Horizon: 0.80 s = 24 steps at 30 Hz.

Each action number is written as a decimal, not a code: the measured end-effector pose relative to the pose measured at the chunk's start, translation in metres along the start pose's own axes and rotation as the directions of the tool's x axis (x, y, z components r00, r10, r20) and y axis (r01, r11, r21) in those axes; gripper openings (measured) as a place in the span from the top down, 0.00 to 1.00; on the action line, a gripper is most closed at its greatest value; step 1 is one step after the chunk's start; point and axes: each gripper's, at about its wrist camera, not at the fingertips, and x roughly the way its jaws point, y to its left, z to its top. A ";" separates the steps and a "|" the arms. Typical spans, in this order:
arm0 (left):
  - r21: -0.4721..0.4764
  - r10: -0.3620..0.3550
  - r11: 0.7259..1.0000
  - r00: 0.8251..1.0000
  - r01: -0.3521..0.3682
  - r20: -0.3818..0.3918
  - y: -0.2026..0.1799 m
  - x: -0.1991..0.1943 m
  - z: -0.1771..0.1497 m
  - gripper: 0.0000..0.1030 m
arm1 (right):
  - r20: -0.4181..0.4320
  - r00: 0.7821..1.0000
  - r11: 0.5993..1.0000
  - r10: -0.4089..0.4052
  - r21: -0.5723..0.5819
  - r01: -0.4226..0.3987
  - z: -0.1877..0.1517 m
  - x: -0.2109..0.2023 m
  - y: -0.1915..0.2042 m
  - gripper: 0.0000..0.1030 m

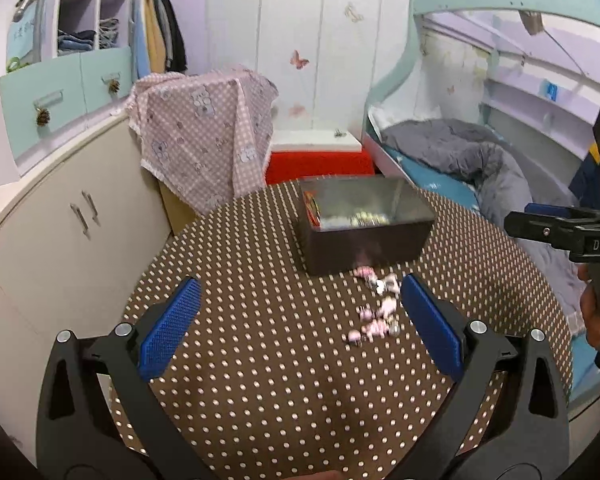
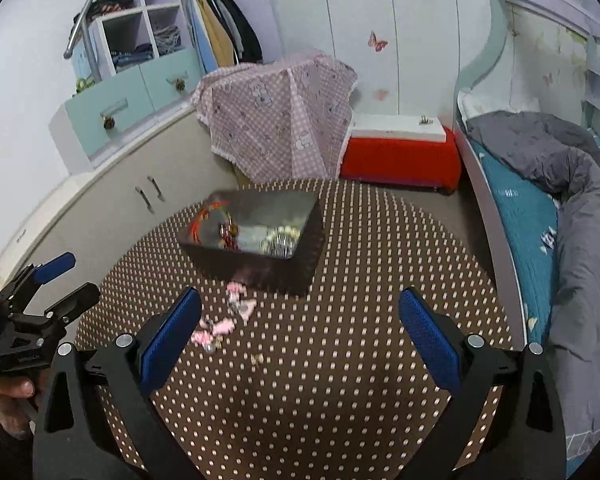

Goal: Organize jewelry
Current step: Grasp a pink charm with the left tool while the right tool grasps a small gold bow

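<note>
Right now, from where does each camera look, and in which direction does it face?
Left wrist: sits on the left gripper, faces across the dotted table to the metal box; the right gripper and hand show at right.
Right wrist: sits on the right gripper, faces the same way; the left gripper and fingers show at left.
Shared: the table, the box and the pink jewelry before it.

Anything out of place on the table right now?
Yes: a pink beaded jewelry piece lies strewn loose on the polka-dot tablecloth just in front of the metal box, outside it, while other jewelry sits inside.
</note>
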 end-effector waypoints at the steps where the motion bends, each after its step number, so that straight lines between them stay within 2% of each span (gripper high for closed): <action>1: 0.013 -0.009 1.000 1.000 0.009 -0.014 -0.002 0.004 -0.003 0.06 | -0.013 1.000 1.000 -0.003 -0.002 0.003 -0.005 0.003 0.000 0.08; 8: 0.100 -0.029 0.994 0.994 0.040 -0.108 -0.016 0.037 -0.019 0.06 | -0.092 0.996 1.000 -0.008 -0.002 0.007 -0.028 0.023 -0.001 0.08; 13: 0.163 -0.025 0.985 0.986 0.053 -0.168 -0.024 0.061 -0.027 0.06 | -0.110 0.994 1.000 -0.007 0.011 0.008 -0.033 0.028 -0.007 0.08; 16: 0.197 -0.036 0.977 0.978 0.078 -0.207 -0.029 0.074 -0.031 0.12 | -0.124 0.992 1.000 -0.005 0.013 0.007 -0.036 0.033 -0.008 0.08; 19: 0.218 -0.059 0.969 0.964 0.118 -0.261 -0.033 0.087 -0.034 0.34 | -0.140 0.990 1.000 -0.003 0.013 0.005 -0.040 0.039 -0.009 0.08; 21: 0.207 -0.110 0.963 0.956 0.170 -0.271 -0.035 0.088 -0.033 0.56 | -0.149 0.989 1.000 -0.002 0.013 0.004 -0.042 0.042 -0.008 0.08; 22: 0.210 -0.130 0.959 0.952 0.192 -0.277 -0.036 0.089 -0.032 0.60 | -0.152 0.988 1.000 0.001 0.015 0.002 -0.043 0.043 -0.008 0.08; 23: 0.214 -0.147 0.954 0.949 0.211 -0.279 -0.038 0.088 -0.032 0.70 | -0.155 0.988 1.000 0.003 0.014 -0.001 -0.045 0.044 -0.008 0.08; 24: 0.215 -0.161 0.950 0.946 0.225 -0.280 -0.039 0.088 -0.032 0.74 | -0.157 0.988 1.000 0.004 0.013 -0.002 -0.045 0.045 -0.008 0.08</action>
